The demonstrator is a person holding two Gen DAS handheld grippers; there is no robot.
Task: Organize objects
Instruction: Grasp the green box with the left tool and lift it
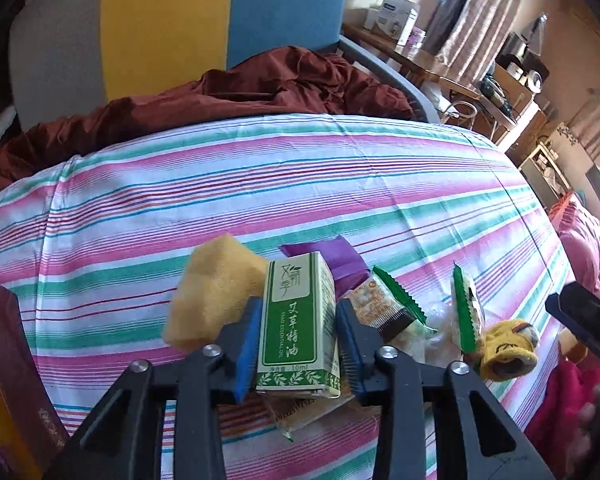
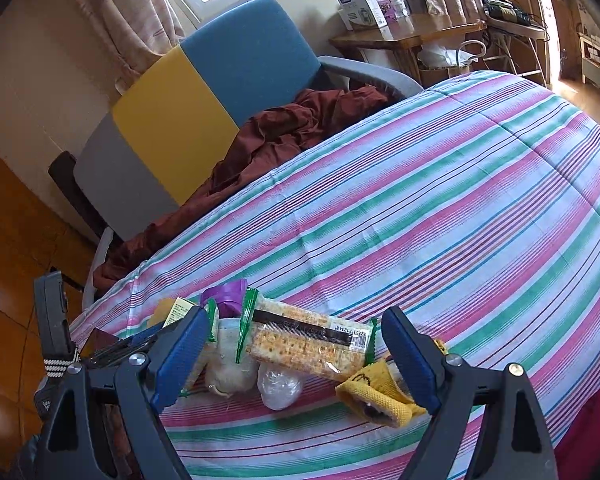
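A: Box (image 1: 298,324), lower centre of the left wrist view. Small upright carton, cream top, green label panel with white characters, leaf border along its base. The left gripper (image 1: 296,344) has its blue pads pressed on both narrow sides: jaws closed down to the carton's width, gripping it.

B: Neighbours?

A: Yellow sponge (image 1: 214,294) just left of it, touching the left finger. Purple wrapper (image 1: 332,258) behind. Cracker packet (image 1: 384,306) with green serrated ends to the right, then a yellow knit item (image 1: 508,354) with a dark embroidered mark.

B: Right gripper?

A: Right gripper (image 2: 296,364) stands wide open, nothing between the pads. In its view the cracker packet (image 2: 312,342) lies across the gap, a clear plastic bag (image 2: 280,390) below it, the yellow knit item (image 2: 374,398) near the right finger. The carton (image 2: 180,310) shows only as a corner at left, behind the finger.

B: Surface?

A: Striped cloth (image 1: 300,184), pink, green and white with thin red and blue lines, creased. A dark maroon box (image 1: 4,360) sits at the lower left edge.

B: Room?

A: Chair (image 2: 204,92) with grey, yellow and blue panels at upper left of the right wrist view, rust-brown fabric (image 2: 276,136) bundled on its seat. Wooden table (image 2: 408,28) with white cartons at upper right, curtains (image 2: 116,8) by a bright window.
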